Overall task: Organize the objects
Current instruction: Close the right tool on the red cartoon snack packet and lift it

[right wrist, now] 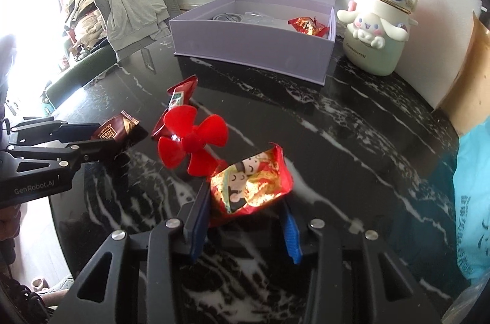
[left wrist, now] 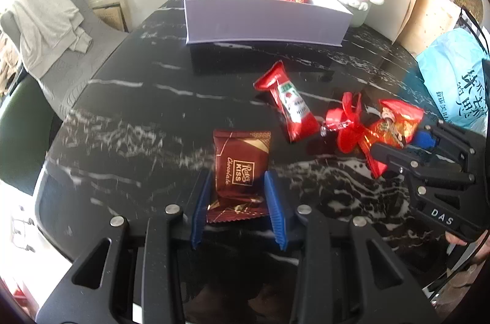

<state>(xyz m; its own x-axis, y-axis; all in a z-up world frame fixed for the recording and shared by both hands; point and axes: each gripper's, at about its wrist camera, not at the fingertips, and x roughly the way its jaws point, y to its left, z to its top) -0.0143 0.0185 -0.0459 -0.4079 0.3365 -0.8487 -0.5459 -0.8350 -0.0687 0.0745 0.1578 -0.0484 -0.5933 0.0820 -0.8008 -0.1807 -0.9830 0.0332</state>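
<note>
In the left wrist view, my left gripper (left wrist: 238,175) is shut on a brown chocolate packet (left wrist: 242,161), its blue pads pressing both sides just above the black marble table (left wrist: 122,109). In the right wrist view, my right gripper (right wrist: 245,201) is shut on a red and gold packet (right wrist: 251,186) with cartoon figures. A red propeller toy (right wrist: 193,140) and a long red packet (right wrist: 180,94) lie between the two grippers. The open lilac box (right wrist: 251,45) stands at the back, with another red packet (right wrist: 307,25) inside it.
A cream cartoon-dog bottle (right wrist: 376,29) stands to the right of the box. A blue plastic bag (right wrist: 471,186) sits at the table's right edge. A chair draped with a grey garment (left wrist: 49,17) is beyond the left edge. A white board leans behind the bottle.
</note>
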